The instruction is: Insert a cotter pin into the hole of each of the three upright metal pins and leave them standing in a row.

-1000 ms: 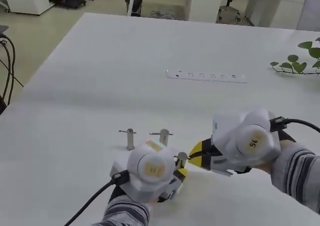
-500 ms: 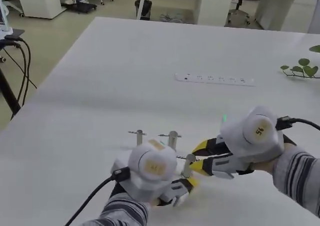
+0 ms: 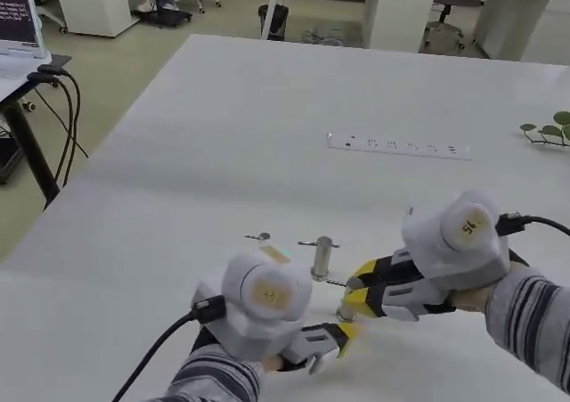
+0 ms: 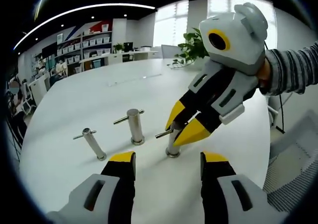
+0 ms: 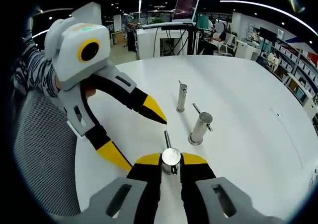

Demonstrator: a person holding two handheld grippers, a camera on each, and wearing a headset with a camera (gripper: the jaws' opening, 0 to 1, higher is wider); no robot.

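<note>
Cotter pin (image 4: 161, 133) pokes through the third metal pin (image 4: 172, 147) near the desk's (image 3: 267, 135) front edge, right fingers (image 5: 196, 160) pinching its top, left fingers (image 4: 122, 160) spread; a skewed release could topple it

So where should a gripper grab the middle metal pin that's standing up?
Probably the bare round shaft of the middle pin, below its cotter pin. Come in level from the side, jaws crossways to the cotter pin: it sticks out sideways near the top, and the pin stands upright.
</note>
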